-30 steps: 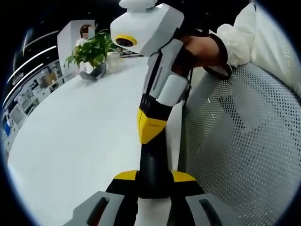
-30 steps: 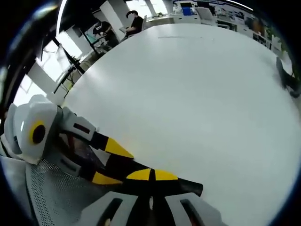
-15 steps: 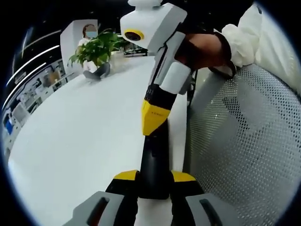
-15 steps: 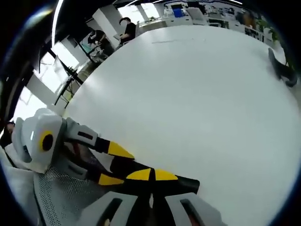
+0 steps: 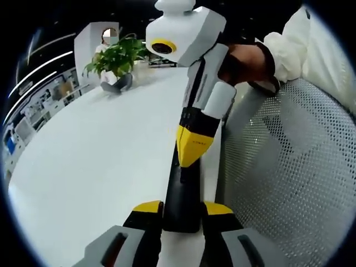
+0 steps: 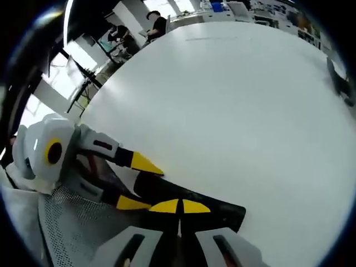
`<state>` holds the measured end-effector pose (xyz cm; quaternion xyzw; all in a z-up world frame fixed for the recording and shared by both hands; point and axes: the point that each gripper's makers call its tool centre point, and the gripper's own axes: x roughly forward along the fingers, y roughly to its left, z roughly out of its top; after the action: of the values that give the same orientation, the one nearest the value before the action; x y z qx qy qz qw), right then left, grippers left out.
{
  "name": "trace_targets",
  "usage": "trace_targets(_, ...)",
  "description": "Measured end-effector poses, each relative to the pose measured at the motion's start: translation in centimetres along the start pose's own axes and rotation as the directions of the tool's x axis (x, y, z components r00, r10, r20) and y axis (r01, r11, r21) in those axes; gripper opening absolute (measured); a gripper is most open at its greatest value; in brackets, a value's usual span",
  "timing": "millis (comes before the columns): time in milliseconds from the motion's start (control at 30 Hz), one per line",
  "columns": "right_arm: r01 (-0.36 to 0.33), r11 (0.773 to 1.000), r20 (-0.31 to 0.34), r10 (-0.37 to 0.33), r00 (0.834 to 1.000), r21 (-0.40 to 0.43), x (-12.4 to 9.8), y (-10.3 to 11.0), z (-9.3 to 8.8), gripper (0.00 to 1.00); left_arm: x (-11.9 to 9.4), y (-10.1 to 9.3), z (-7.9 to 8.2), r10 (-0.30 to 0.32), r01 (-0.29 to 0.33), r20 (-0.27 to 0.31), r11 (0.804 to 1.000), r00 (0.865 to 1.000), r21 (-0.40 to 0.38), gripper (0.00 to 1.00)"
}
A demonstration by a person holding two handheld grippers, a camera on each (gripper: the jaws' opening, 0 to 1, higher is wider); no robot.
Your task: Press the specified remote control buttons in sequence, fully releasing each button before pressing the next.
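Note:
A long black remote control (image 5: 181, 194) lies lengthwise between the yellow-tipped jaws of my left gripper (image 5: 182, 214), which is shut on its near end. My right gripper (image 5: 193, 147) comes down from above, held by a hand, its jaws shut into one yellow point that rests on the remote's upper face. In the right gripper view the right gripper (image 6: 179, 207) is shut, its tips over the remote control (image 6: 219, 210). The left gripper (image 6: 139, 183) reaches in from the left and clamps the remote's other end. The buttons are hidden.
A broad white table (image 5: 94, 150) lies under the remote. A white mesh chair back (image 5: 289, 167) stands close on the right. A potted plant (image 5: 114, 58) and a dark object sit at the table's far end. People sit at desks (image 6: 158, 25) beyond the table.
The right gripper's point has shifted a little to the right over the remote. More of the remote's black face shows in the right gripper view. The left gripper keeps its hold.

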<state>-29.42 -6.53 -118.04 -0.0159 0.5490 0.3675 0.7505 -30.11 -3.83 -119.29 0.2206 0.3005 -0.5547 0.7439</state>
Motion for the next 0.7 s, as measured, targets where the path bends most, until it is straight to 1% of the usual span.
trace_targets(200,-0.008,1.000,0.004,0.008,1.000,0.004,0.0,-0.1,0.0,0.00,-0.5,-0.1,-0.3,0.004,-0.004,-0.006,1.000,1.000,-0.003,0.28)
trace_targets(367,-0.019,1.000,0.011,0.018,1.000,0.024,0.0,-0.2,0.0,0.00,-1.0,-0.3,-0.5,0.002,-0.002,-0.008,1.000,1.000,0.002,0.25)
trace_targets(533,-0.014,1.000,0.013,0.014,1.000,0.012,0.1,-0.1,0.1,0.00,-1.1,-0.4,-0.5,-0.002,0.002,-0.011,1.000,1.000,0.012,0.25)
trace_targets(700,-0.001,1.000,0.011,0.001,1.000,0.004,0.0,-0.3,0.3,0.00,-1.0,-0.2,-0.4,0.000,0.000,-0.008,1.000,1.000,0.006,0.25)
